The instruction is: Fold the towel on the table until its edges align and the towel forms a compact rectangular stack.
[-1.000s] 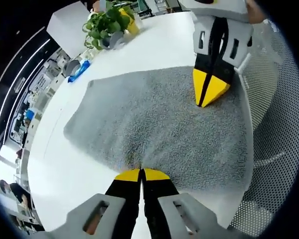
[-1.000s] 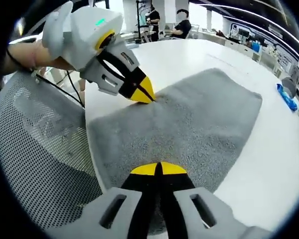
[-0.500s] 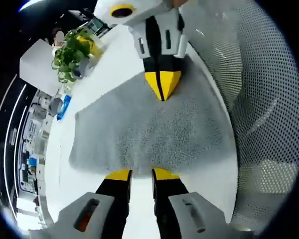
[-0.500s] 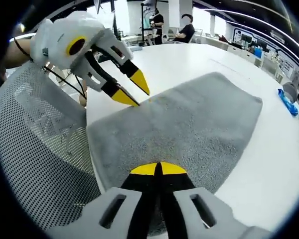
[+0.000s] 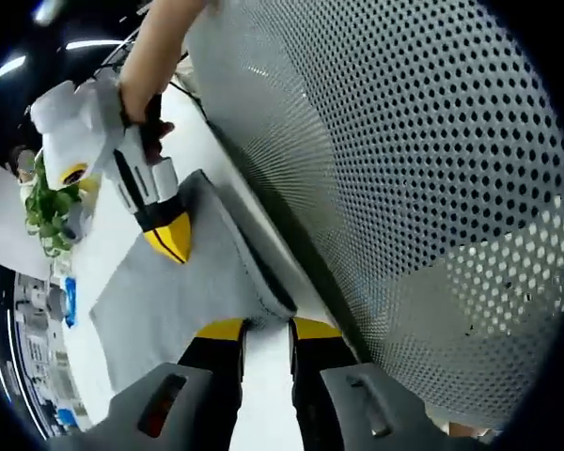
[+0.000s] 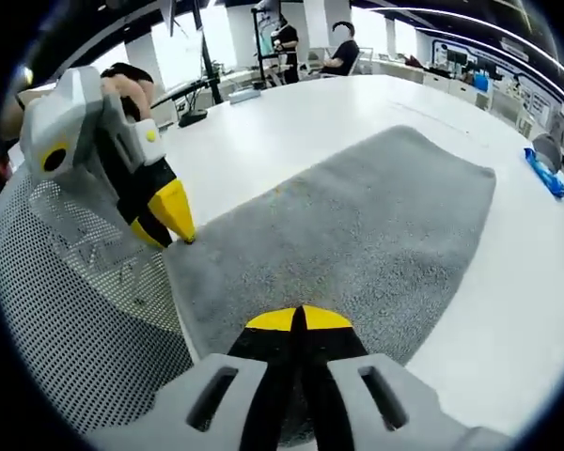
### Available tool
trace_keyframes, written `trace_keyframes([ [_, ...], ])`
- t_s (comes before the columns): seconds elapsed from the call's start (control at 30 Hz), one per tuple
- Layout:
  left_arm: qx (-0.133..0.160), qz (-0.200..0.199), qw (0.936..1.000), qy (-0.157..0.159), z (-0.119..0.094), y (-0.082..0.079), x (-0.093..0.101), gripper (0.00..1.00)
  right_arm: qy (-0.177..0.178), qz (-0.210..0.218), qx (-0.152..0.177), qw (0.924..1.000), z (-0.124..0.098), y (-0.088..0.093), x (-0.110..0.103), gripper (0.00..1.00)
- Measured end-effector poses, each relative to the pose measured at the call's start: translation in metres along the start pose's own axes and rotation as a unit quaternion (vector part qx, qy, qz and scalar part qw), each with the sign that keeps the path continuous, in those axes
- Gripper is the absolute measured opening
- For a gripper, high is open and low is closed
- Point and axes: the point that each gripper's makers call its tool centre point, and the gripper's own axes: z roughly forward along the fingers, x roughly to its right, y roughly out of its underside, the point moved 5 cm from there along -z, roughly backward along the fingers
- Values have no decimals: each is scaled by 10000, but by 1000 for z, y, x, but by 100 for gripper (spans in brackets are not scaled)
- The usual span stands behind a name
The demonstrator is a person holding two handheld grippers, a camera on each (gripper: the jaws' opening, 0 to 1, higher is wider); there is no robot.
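A grey towel (image 5: 160,301) (image 6: 357,225) lies flat on the white table (image 6: 291,122). My left gripper (image 5: 268,329) is open, and the towel's near corner by the table edge sits in the gap between its jaws. In the right gripper view the left gripper (image 6: 169,240) stands at that corner beside the chair. My right gripper (image 6: 299,319) is shut, its tips down on the towel near its close edge. I cannot tell whether fabric is pinched. The left gripper view shows the right gripper (image 5: 174,249) held by a hand (image 5: 150,75), tips on the towel.
A grey mesh chair back (image 5: 404,188) (image 6: 75,310) stands tight against the table edge beside the towel. A potted plant (image 5: 47,211) and a blue object (image 6: 543,174) sit beyond the towel's far end. People (image 6: 343,47) are at desks far behind.
My left gripper opened, left the towel's middle edge and moved to the corner by the chair, rolling its view. The right gripper and the towel stayed in place.
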Motion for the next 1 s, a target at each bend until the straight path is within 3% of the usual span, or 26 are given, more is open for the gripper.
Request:
trace_keyframes([
  [0.1, 92, -151, 9997, 182, 6, -3, 6, 18, -4, 13, 8, 10000, 0, 0, 0, 0],
  [0.17, 46, -161, 9998, 130, 8, -1, 6, 17, -12, 27, 5, 10000, 0, 0, 0, 0],
  [0.3, 190, -860, 9961, 93, 9, 0, 3, 12, -27, 125, 13, 9999, 0, 0, 1, 0],
  [0.37, 321, -1339, 9905, 54, 7, 1, -3, 5, -34, 238, -13, 9997, 0, -1, 2, 0],
  [0.47, 501, -2312, 9714, 214, 3, 3, -8, 3, -98, 416, -44, 9991, -1, -3, 1, 0],
  [0.5, 521, -2399, 9692, 218, 3, 4, -9, 3, -215, 534, 3, 9983, -3, -5, -1, 0],
  [0.53, 560, -2652, 9622, 261, 3, 5, -10, 3, -308, 662, 146, 9972, -3, -9, -4, 0],
  [0.6, 720, -3511, 9327, 397, 2, 7, -12, 3, -302, 647, 491, 9962, -5, -23, -7, 0],
  [0.63, 851, -3919, 9150, 438, 2, 10, -14, 3, -364, 375, 624, 9967, -6, -30, -10, 0],
  [0.7, 987, -4384, 8919, 507, 2, 15, -14, 2, -478, -129, 873, 9949, -7, -42, -20, 2],
  [0.73, 1054, -4502, 8853, 493, 1, 16, -15, 2, -546, -294, 880, 9942, -8, -44, -25, 3],
  [0.9, 1326, -5351, 8328, 498, -2, 21, -19, 2, -1114, -1425, 721, 9809, -2, -43, -60, 11],
  [0.97, 1423, -5823, 7987, 523, -4, 24, -21, 2, -1271, -1706, 651, 9749, -1, -40, -70, 13],
  [1.0, 1536, -6094, 7758, 560, -5, 25, -23, 2, -1355, -1855, 643, 9711, 0, -39, -76, 15],
])
